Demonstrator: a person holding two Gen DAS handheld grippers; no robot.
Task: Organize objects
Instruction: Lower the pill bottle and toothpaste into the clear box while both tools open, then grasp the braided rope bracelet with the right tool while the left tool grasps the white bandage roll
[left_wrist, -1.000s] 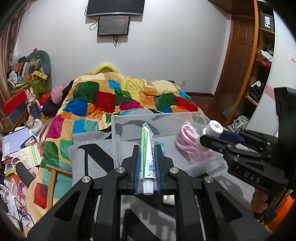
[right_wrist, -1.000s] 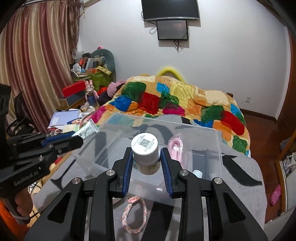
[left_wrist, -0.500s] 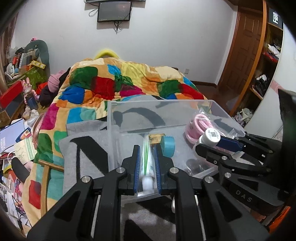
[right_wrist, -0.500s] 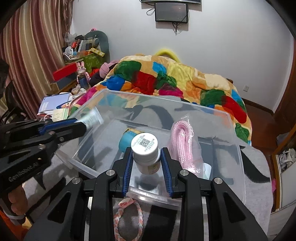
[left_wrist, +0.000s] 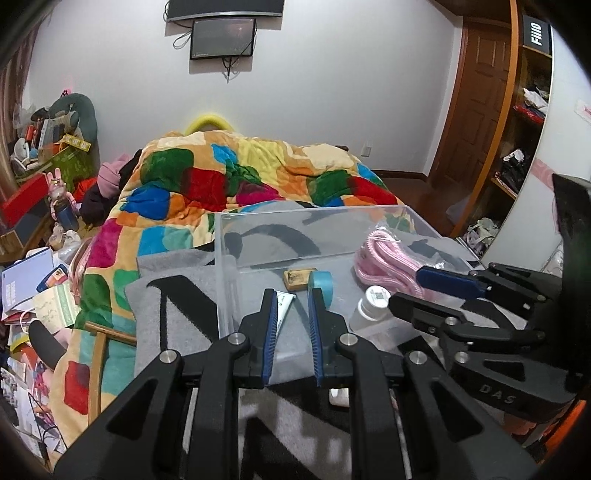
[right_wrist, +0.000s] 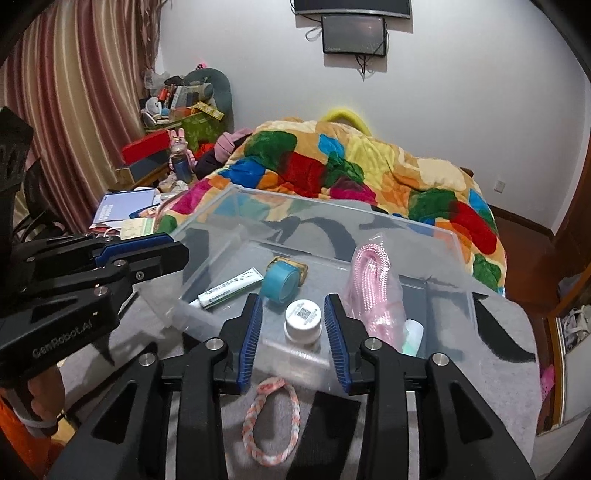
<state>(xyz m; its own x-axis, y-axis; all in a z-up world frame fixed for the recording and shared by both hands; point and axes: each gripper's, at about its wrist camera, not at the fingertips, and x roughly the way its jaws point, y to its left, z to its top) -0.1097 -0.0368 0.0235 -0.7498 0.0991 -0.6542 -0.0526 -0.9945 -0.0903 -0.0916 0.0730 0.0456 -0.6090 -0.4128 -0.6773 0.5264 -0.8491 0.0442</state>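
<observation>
A clear plastic box (right_wrist: 454, 236) stands on the grey cloth. In it lie a white toothpaste tube (right_wrist: 229, 287), a blue tape roll (right_wrist: 280, 282), a white pill bottle (right_wrist: 303, 321) and a bag of pink cord (right_wrist: 369, 280). My right gripper (right_wrist: 293, 321) is open, with the bottle standing free between its jaws. My left gripper (left_wrist: 291, 314) is open and empty over the box's near wall; the tube's end (left_wrist: 283, 306) shows just beyond it. The bottle (left_wrist: 373, 306) and the right gripper (left_wrist: 424, 291) show in the left wrist view.
A braided pink hair tie (right_wrist: 271, 421) lies on the grey cloth (right_wrist: 498, 387) in front of the box. A small wooden block (left_wrist: 297, 277) lies in the box beside the tape. A bed with a colourful quilt (left_wrist: 236, 184) is behind. Clutter covers the floor at left (left_wrist: 33, 280).
Both grippers lowered into the box and opened. The left let go of the toothpaste tube, the right let go of the pill bottle; both things now rest in the box.
</observation>
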